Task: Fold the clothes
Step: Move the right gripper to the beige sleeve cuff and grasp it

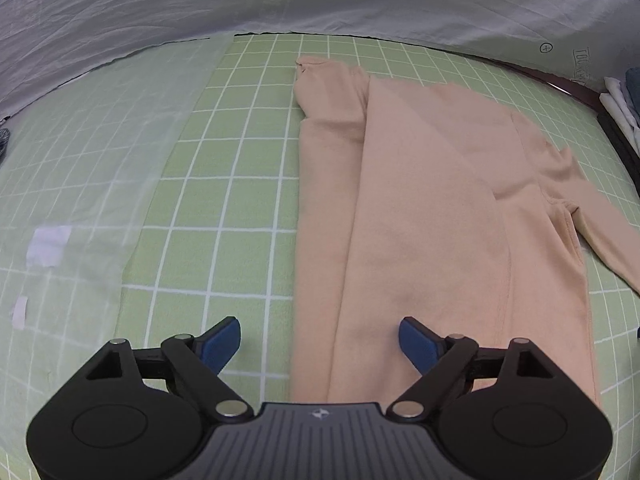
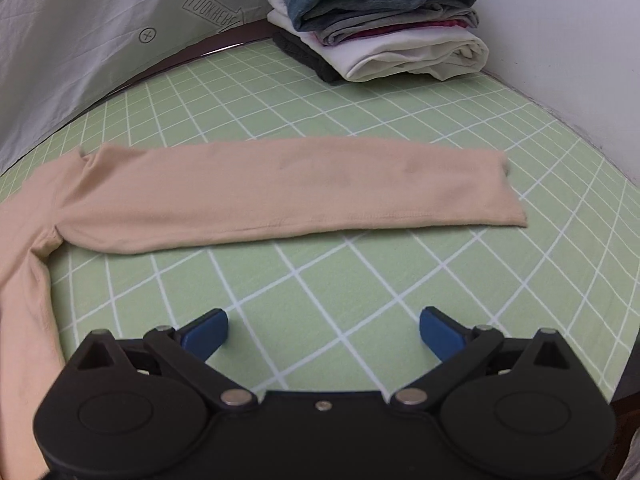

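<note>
Peach shirt (image 1: 420, 208) on a light-green, white-gridded tabletop (image 1: 240, 184) — folded stack (image 2: 384, 24) in denim blue, white, magenta, dark grey.

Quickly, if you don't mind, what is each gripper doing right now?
Left gripper: jaws open, holding nothing, over the peach top.
Right gripper: jaws open, holding nothing, over the green checked sheet.
</note>
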`<state>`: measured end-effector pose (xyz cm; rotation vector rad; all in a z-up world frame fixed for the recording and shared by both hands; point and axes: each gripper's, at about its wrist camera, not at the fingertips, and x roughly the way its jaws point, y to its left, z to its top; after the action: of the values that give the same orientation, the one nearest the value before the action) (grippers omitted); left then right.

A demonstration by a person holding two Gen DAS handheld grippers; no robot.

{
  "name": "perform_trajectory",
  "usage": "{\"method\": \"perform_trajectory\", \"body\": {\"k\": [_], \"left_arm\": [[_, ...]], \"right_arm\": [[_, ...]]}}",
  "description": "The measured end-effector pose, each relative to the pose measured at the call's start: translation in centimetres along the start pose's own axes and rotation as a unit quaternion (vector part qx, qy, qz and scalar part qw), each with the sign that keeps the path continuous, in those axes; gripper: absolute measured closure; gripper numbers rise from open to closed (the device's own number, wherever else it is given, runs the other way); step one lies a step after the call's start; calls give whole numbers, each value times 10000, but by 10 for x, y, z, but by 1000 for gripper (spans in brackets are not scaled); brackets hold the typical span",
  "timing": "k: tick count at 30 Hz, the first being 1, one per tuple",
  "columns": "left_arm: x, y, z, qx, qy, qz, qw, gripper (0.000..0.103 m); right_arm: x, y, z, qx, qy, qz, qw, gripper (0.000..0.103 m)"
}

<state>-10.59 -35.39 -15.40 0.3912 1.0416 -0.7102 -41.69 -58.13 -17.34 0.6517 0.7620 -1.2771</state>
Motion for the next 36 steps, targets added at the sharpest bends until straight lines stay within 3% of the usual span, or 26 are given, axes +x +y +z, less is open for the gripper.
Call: {"method": "perform_trajectory", "body": {"k": [6, 12, 17, 21, 28, 31, 34, 36], "left_arm": [[19, -11, 27, 187, -98, 105, 9997, 11], [27, -8, 23, -85, -99, 101, 9999, 0], [30, -7, 21, -220, -148, 108, 9996, 0], [32, -6, 22, -231, -161, 107, 9995, 0], [32, -7, 23, -247, -145, 113, 9995, 0], [32, -6, 23, -253, -142, 112, 9995, 0], [32, -7, 22, -269, -170, 120, 9994, 0], [33, -6, 25, -299, -60, 131, 9994, 0]], "right_arm": [[29, -12, 33, 747, -162, -575, 9954, 0], [44, -26, 46, 707, -491, -576, 9946, 0], [53, -43, 60, 929, -554, -611, 9923, 0], [49, -69, 65, 1692, -729, -162, 9827, 0], [47, -111, 62, 3142, -983, 791, 9409, 0], [48, -119, 61, 3487, -1005, 972, 9267, 0], [49, -116, 65, 3330, -955, 956, 9332, 0], [50, -109, 70, 2947, -861, 839, 9480, 3]]}}
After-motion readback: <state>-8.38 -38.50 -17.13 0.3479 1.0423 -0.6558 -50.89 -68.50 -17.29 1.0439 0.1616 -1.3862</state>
